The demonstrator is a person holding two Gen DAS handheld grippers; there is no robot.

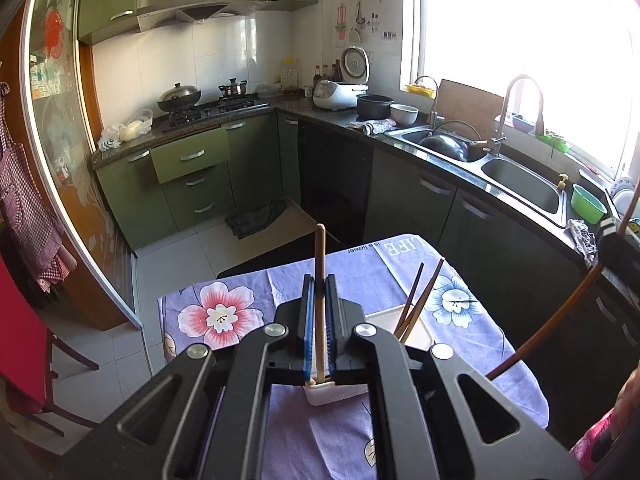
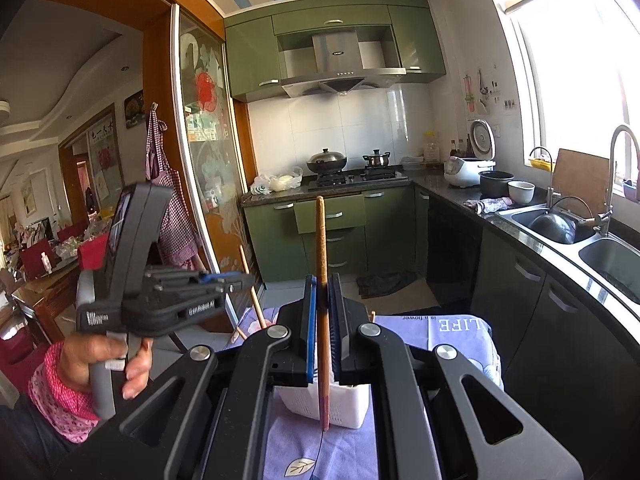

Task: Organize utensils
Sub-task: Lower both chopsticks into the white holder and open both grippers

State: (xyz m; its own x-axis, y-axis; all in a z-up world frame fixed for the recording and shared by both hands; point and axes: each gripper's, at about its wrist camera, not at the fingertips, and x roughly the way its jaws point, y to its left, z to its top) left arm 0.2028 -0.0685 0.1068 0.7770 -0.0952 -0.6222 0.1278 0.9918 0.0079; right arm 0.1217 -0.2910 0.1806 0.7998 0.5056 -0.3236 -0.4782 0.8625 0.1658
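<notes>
In the left wrist view my left gripper is shut on a pale wooden chopstick that stands nearly upright. Its lower end rests at the rim of the white utensil holder, where two darker chopsticks lean. My right gripper is shut on a brown chopstick with a reddish lower end, hanging in front of the white slotted holder. The right wrist view also shows the left gripper beside it, held by a hand.
The holder stands on a small table under a purple flowered cloth. Dark green cabinets, a double sink and a stove ring the room. A rag lies on the tiled floor. A red chair stands at the left.
</notes>
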